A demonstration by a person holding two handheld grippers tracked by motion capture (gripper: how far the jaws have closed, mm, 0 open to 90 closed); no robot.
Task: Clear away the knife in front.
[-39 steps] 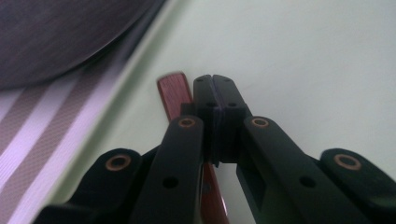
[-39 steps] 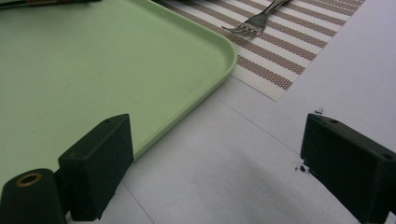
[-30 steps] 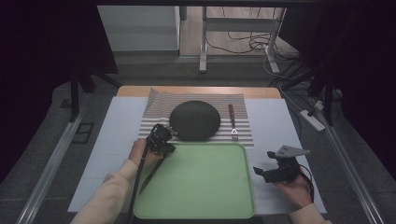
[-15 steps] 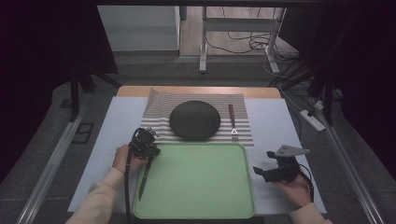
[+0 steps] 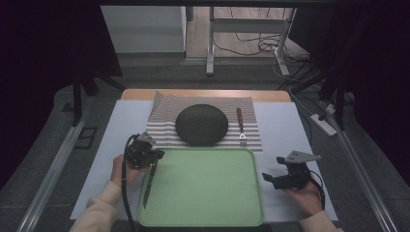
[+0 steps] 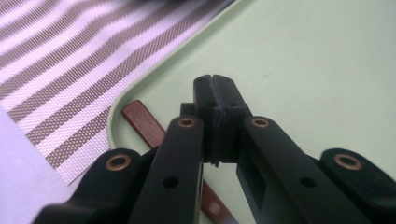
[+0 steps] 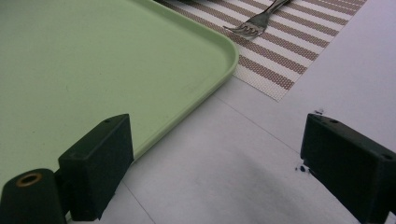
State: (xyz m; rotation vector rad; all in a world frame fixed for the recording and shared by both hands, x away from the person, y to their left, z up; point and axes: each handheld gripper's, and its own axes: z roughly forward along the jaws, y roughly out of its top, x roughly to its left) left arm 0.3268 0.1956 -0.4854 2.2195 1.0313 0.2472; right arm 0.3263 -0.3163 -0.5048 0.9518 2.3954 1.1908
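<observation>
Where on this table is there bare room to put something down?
Most of the green tray is bare, right of the knife along its left rim. White table lies bare beside the striped mat. The mat is crowded: dark plate, fork.

Dim room; grey floor (image 5: 159, 67), tangled cables (image 5: 251, 46) beyond metal table legs (image 5: 210, 38), dark curtains (image 5: 48, 43) flanking.

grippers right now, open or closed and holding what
Left gripper: closed on the wooden-handled knife, which lies along the left edge of the green tray.
Right gripper: open, holding nothing.
</observation>
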